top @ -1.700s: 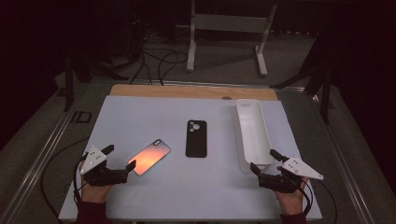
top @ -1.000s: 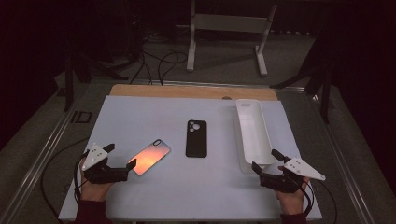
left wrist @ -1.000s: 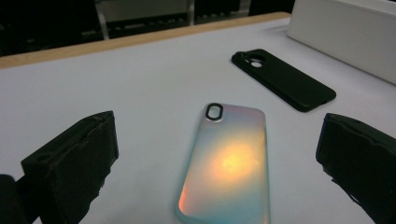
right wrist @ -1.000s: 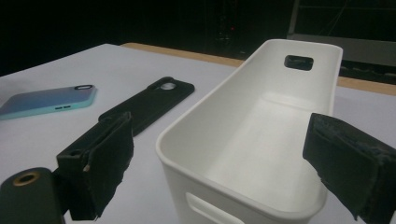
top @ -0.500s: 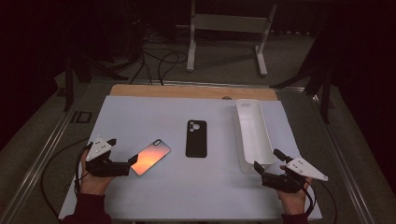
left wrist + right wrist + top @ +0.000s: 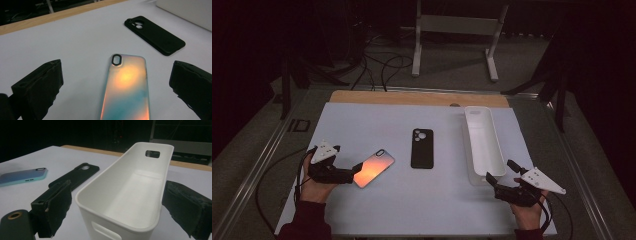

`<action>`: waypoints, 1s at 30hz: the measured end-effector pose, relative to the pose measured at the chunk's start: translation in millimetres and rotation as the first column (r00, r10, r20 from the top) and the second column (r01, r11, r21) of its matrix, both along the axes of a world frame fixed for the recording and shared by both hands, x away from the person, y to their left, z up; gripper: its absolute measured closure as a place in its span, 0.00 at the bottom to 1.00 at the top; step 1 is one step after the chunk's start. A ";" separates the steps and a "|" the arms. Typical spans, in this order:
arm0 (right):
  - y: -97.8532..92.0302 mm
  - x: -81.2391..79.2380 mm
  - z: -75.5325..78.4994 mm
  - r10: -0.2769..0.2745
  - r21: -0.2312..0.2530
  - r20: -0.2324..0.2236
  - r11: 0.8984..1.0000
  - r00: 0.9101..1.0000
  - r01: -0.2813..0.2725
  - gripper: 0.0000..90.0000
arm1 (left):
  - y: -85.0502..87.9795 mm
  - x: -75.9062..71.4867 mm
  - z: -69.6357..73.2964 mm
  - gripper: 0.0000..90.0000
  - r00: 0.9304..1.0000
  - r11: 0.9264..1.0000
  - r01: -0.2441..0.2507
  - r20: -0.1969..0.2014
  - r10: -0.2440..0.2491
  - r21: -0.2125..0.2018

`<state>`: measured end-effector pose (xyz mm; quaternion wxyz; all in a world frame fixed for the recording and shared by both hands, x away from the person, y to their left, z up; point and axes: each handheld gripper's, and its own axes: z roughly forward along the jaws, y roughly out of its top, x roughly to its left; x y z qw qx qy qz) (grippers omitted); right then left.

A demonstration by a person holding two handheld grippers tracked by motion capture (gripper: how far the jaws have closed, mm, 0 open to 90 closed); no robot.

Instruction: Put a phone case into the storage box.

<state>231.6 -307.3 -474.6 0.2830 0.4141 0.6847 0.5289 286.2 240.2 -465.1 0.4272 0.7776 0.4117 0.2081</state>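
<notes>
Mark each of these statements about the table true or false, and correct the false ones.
1. The iridescent phone case lies between the open jaws of the left gripper. True.
2. The black phone case sits inside the white bin. False: it lies on the white mat, left of the bin.
3. The white bin is empty. True.
4. The right gripper is shut on the bin. False: its jaws are open at the bin's near end.

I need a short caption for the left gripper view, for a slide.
Open left gripper with its fingers on either side of an iridescent phone case; a black phone case lies beyond.
</notes>
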 end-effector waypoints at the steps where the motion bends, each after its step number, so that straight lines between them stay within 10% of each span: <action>1: -0.3 -0.1 0.1 0.000 0.002 0.001 1.000 1.000 0.000 0.10 | -0.6 1.0 -0.2 0.00 1.000 1.000 0.004 -0.005 -0.004 0.002; 30: -6.0 -2.0 0.8 -0.030 0.023 0.017 0.999 0.999 0.030 0.10 | -24.7 23.8 -20.4 0.00 0.991 0.985 0.073 -0.126 -0.054 0.154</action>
